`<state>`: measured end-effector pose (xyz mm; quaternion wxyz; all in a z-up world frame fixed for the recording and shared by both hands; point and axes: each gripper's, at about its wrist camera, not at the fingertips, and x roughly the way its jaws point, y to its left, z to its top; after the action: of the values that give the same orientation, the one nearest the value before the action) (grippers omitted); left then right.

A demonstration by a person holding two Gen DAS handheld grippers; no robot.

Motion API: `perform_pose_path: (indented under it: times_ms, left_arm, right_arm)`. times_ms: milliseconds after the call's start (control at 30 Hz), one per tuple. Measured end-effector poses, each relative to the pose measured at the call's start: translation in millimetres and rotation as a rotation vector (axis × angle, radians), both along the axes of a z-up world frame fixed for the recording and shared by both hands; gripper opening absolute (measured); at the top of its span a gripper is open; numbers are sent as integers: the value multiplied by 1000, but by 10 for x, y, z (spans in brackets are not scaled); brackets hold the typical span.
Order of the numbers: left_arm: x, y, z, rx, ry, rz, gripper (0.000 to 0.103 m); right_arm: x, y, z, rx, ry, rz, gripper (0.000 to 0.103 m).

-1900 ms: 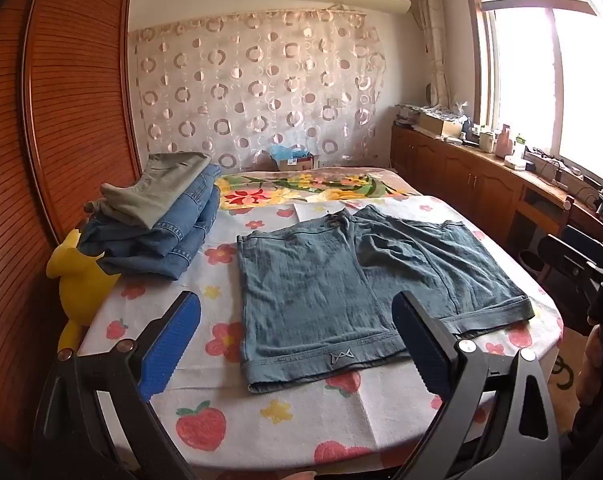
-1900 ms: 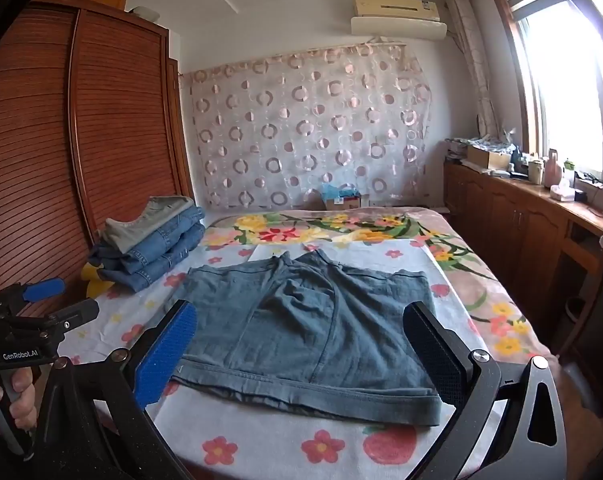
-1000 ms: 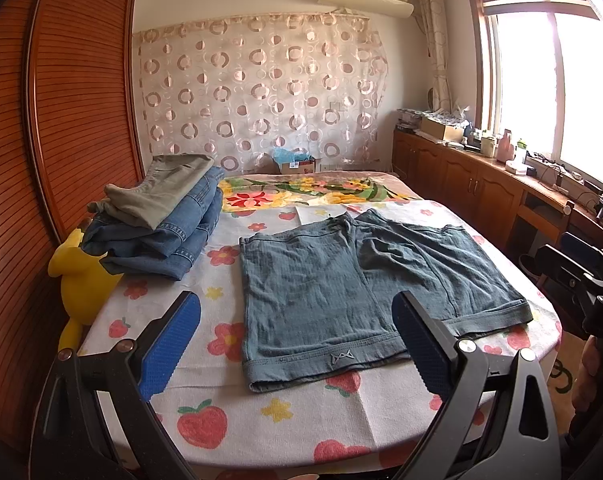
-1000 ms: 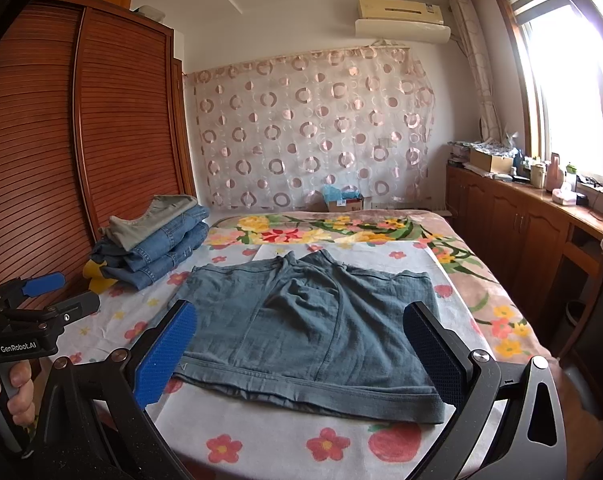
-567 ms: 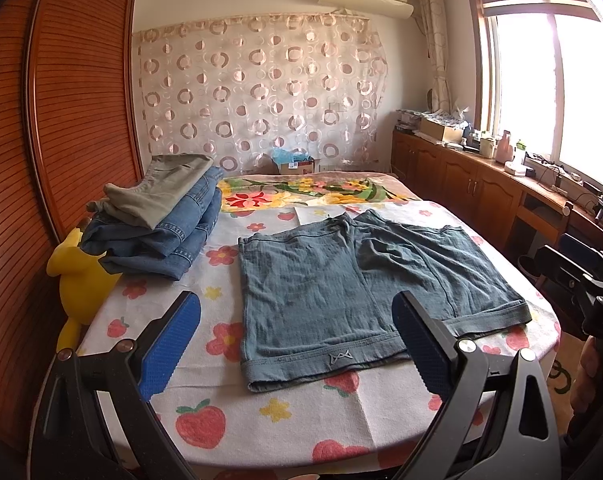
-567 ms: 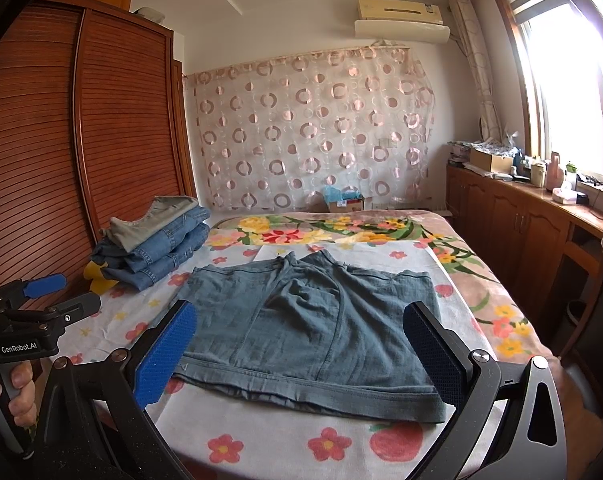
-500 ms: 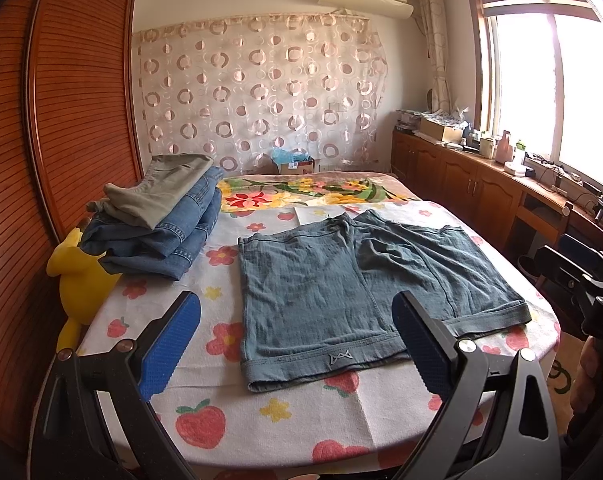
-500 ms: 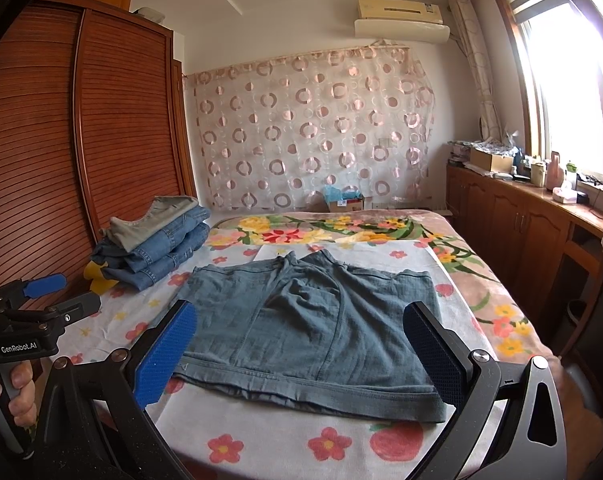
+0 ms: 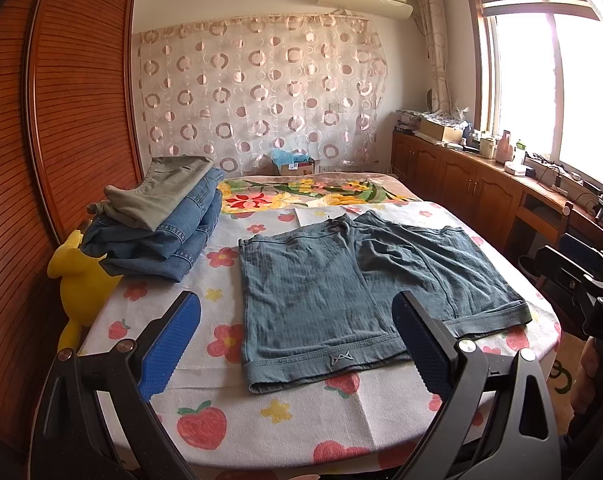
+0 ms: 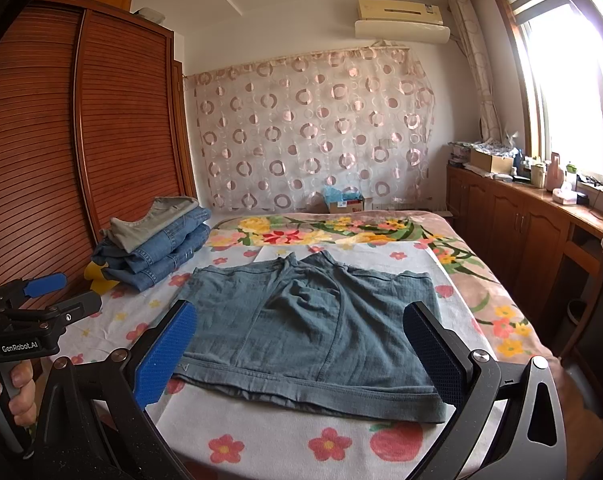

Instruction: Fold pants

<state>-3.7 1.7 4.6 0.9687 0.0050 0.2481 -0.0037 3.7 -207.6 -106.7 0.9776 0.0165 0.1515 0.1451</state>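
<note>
A pair of grey-blue shorts (image 9: 353, 284) lies flat and spread out on the flowered bed cover (image 9: 285, 412), waistband toward me; it also shows in the right wrist view (image 10: 313, 328). My left gripper (image 9: 297, 348) is open and empty, held above the near left end of the waistband. My right gripper (image 10: 301, 352) is open and empty, held above the near right part of the waistband. Neither gripper touches the cloth. The left gripper and the hand on it also show at the left edge of the right wrist view (image 10: 41, 312).
A stack of folded jeans and khaki pants (image 9: 161, 220) lies at the bed's left, with a yellow plush toy (image 9: 81, 280) beside it. A wooden wardrobe (image 9: 61, 120) stands on the left, low cabinets (image 9: 481, 192) on the right, a cardboard box (image 9: 295, 166) behind the bed.
Both grippers have held nearly still, with only a slight drift of the views. The shorts have not moved.
</note>
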Motion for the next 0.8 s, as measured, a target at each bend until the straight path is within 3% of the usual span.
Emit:
perform_pose_path:
  times_ms: [800]
  left_arm:
    - [-40, -1, 46, 0, -7, -1, 97]
  right_arm:
    - [5, 2, 9, 3, -3, -3, 103]
